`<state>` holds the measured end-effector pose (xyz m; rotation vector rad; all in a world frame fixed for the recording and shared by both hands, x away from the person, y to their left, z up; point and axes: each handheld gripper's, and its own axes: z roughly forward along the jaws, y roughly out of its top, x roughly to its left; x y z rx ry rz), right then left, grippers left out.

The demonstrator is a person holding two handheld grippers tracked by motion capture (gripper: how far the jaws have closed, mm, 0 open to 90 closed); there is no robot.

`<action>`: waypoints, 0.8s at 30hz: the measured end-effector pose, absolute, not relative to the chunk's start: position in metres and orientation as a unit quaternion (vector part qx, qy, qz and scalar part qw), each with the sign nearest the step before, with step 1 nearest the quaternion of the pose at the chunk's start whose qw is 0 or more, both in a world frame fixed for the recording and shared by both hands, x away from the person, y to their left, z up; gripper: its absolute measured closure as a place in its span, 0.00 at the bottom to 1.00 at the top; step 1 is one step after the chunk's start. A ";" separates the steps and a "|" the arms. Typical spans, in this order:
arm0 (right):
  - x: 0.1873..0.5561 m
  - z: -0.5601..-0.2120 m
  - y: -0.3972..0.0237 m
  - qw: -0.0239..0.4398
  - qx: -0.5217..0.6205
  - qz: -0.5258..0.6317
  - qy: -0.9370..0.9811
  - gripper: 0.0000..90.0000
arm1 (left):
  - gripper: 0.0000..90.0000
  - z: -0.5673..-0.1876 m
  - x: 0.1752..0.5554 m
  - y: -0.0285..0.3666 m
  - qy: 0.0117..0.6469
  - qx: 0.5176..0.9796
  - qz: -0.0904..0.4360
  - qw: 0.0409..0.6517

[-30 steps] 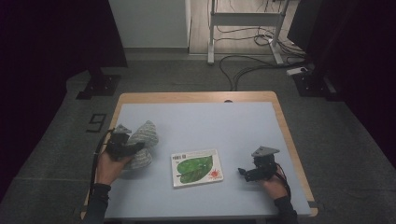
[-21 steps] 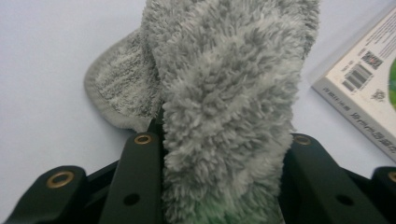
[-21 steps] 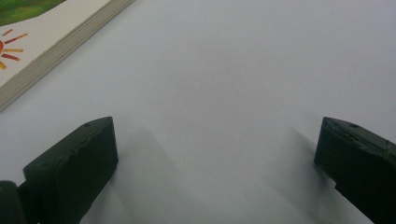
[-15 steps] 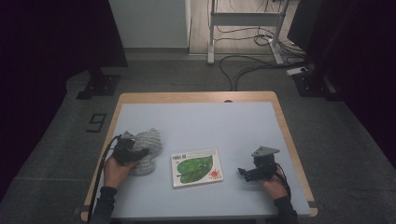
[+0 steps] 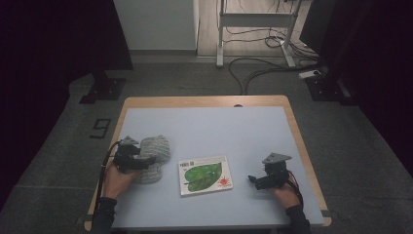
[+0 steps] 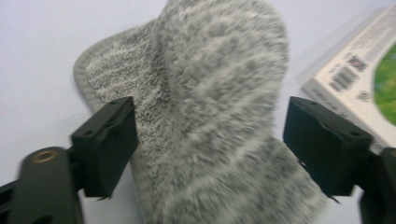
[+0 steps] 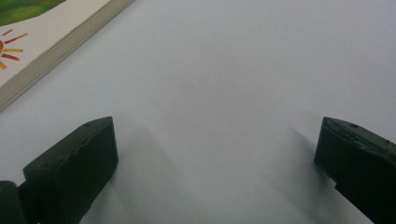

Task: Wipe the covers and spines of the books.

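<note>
Sock (image 6: 210, 116) between just-opened left claw (image 6: 210, 140); book (image 5: 205, 175) barcoded.

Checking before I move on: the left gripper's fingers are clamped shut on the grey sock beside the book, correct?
Not quite. The left gripper has just been opening: in the left gripper view its fingers stand apart either side of the grey sock, no longer clamping it. The sock does lie beside the book.

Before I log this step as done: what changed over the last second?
The left tool has just been opening its jaws and has let go of the grey knitted cloth, which lies between them, settled flatter on the table. The left hand shifted slightly toward the book. Book and right tool stayed put.
</note>
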<state>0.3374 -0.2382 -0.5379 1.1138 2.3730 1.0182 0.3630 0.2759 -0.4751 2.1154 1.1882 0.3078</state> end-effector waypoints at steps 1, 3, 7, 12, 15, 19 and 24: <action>0.337 -0.538 -0.238 0.164 0.391 0.357 0.832 0.00 | 0.15 -0.472 0.361 0.276 0.452 0.816 0.121 0.340; 0.337 -0.538 -0.238 0.164 0.391 0.357 0.832 0.00 | 0.15 -0.465 0.356 0.276 0.446 0.815 0.129 0.346; 0.337 -0.538 -0.238 0.164 0.391 0.357 0.832 0.00 | 0.11 -0.453 0.346 0.274 0.428 0.814 0.137 0.367; 0.337 -0.538 -0.238 0.164 0.391 0.357 0.832 0.00 | 0.00 -0.448 0.335 0.261 0.401 0.827 0.153 0.362; 0.337 -0.538 -0.238 0.164 0.391 0.357 0.832 0.00 | 0.00 -0.449 0.330 0.252 0.385 0.835 0.143 0.366; 0.337 -0.538 -0.238 0.164 0.391 0.357 0.832 0.00 | 0.00 -0.454 0.326 0.236 0.365 0.847 0.134 0.363; 0.337 -0.538 -0.238 0.164 0.391 0.357 0.832 0.00 | 0.00 -0.462 0.322 0.220 0.347 0.856 0.123 0.363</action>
